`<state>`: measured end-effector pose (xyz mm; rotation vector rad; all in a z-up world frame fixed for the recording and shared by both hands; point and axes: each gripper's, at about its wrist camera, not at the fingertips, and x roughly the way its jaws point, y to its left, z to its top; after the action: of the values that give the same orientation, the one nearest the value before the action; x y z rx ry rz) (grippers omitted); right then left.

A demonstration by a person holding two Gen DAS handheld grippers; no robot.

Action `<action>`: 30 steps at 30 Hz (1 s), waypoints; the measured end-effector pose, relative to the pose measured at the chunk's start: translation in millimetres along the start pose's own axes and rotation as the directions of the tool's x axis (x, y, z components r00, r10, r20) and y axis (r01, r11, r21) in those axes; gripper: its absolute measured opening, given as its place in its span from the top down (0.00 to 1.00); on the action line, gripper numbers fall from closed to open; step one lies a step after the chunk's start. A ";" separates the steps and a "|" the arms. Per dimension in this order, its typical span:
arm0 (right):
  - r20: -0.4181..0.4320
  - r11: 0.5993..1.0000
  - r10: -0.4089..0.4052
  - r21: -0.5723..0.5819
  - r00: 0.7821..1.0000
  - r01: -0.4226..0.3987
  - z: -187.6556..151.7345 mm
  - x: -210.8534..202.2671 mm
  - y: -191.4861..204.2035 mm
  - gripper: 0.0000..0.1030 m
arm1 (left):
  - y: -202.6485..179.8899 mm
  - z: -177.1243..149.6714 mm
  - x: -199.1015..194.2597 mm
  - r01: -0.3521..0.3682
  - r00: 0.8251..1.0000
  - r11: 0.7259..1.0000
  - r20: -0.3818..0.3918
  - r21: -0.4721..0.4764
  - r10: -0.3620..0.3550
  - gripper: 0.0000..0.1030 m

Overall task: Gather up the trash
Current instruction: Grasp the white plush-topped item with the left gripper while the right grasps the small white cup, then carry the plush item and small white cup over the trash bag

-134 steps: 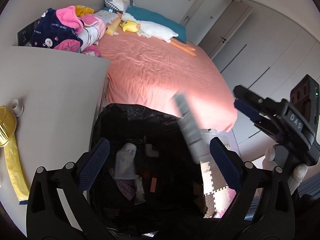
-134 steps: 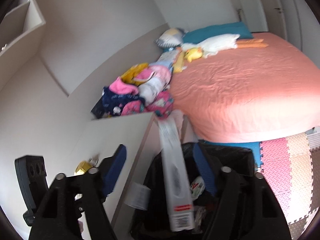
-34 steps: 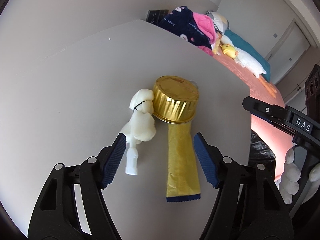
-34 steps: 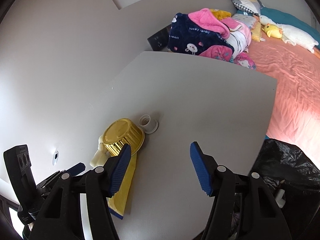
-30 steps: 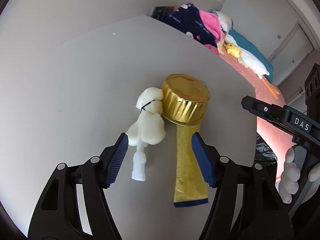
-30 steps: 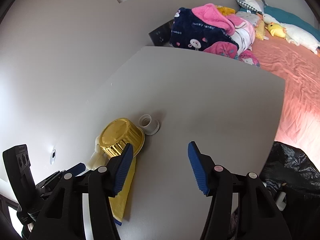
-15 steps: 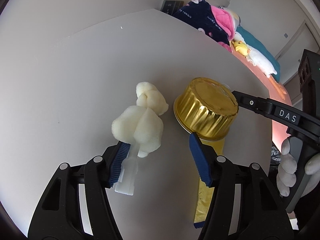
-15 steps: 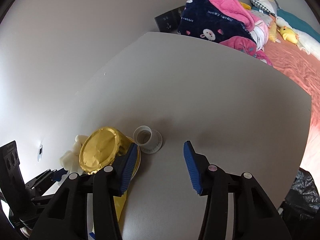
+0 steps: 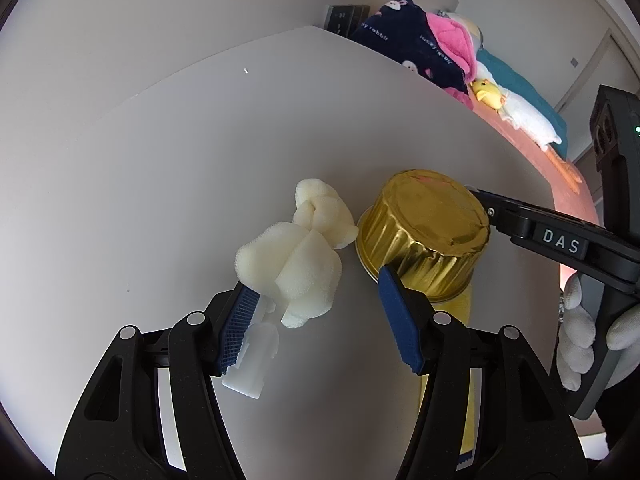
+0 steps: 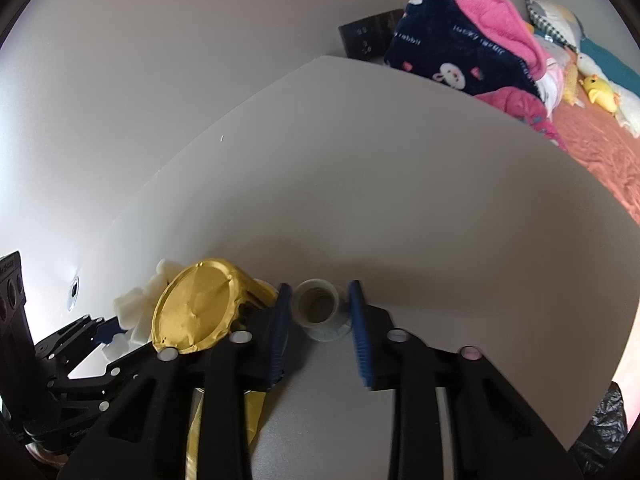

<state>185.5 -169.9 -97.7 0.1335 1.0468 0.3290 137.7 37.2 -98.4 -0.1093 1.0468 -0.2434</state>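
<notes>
On the white desk (image 9: 160, 184) lie a cream sponge wand with a white plastic handle (image 9: 296, 256), an upturned gold foil cup (image 9: 424, 232) and a flat yellow wrapper (image 9: 466, 380) under it. My left gripper (image 9: 320, 324) is open, its jaws on either side of the sponge wand's handle end. My right gripper (image 10: 318, 316) is closing around a small white plastic cap (image 10: 318, 308), its pads close beside it; contact is not clear. The foil cup (image 10: 196, 308) sits just left of it.
A pile of navy and pink clothes (image 10: 468, 56) lies at the desk's far edge, with a bed with a salmon sheet (image 10: 600, 148) beyond. The black trash bag (image 10: 604, 424) shows at the lower right, beside the desk. A dark wall panel (image 9: 346, 16) is behind the desk.
Both grippers have moved from the trash bin to the desk and down to the trash. The left now straddles the sponge wand; the right has narrowed around the white cap.
</notes>
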 end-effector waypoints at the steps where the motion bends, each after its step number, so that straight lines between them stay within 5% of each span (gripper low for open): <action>1: 0.001 1.000 -0.007 -0.010 1.000 0.007 0.0 -0.2 1.3 0.72 | 0.0 0.9 0.3 -0.002 1.000 1.000 0.004 0.005 0.002 0.44; 4: 0.003 1.000 -0.010 -0.003 1.000 0.010 -2.1 -2.7 1.1 0.73 | 2.6 4.5 3.2 0.015 1.000 1.000 0.010 0.013 -0.015 0.67; 10: 0.017 0.999 -0.007 0.037 1.000 0.006 -4.8 -13.2 -4.0 0.73 | 10.5 5.2 2.9 0.054 0.998 0.998 0.040 -0.031 -0.052 0.77; 30: 0.102 0.997 0.002 0.082 0.995 -0.011 -17.7 -75.7 -8.3 0.72 | -0.7 -1.1 -47.5 0.106 0.987 0.993 0.127 -0.061 -0.098 0.78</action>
<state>137.2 -203.5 -46.2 0.2260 0.9592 0.2819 114.0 48.5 -58.7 -0.2365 0.9271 -0.2905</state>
